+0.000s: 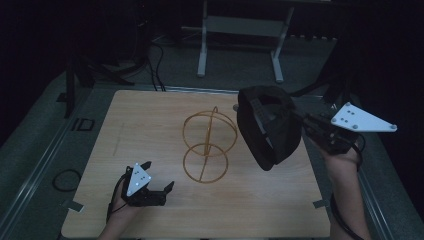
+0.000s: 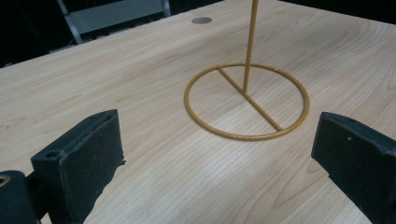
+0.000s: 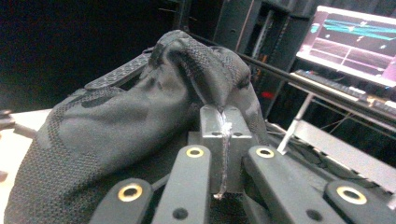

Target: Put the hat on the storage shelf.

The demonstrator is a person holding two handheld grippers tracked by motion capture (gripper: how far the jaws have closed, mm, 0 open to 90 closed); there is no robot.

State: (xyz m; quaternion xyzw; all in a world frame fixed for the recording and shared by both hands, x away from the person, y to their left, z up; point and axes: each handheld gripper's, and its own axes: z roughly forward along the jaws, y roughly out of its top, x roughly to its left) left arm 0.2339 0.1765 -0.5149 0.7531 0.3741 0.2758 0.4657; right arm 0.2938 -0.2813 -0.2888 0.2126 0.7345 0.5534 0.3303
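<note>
My right gripper (image 1: 300, 120) is clamped on a black cap (image 1: 267, 127), its jaws pressed together on a pinch of the fabric. In the right gripper view the knit cloth (image 3: 116, 121) bunches up just ahead of the closed jaws and drapes away to the left. In the high view the cap hangs clear of the wooden table (image 1: 150, 210), over its right side, just to the right of the gold wire stand (image 1: 207, 145); I cannot tell whether cap and stand touch.

My left gripper (image 1: 150, 187) sits low over the near left part of the table, its jaws spread wide with nothing between them. In the left gripper view the two black pads (image 2: 88, 158) stand well apart over bare wood. Beyond them lies the stand's round base ring (image 2: 246, 102), flat on the table, with a cross bar and an upright rod rising from its middle.

In the high view the stand is upright near the table's centre, with a second wire ring at the top. My left gripper is near its base, not touching it.

A monitor (image 3: 355, 39) glows far off in the right gripper view.
</note>
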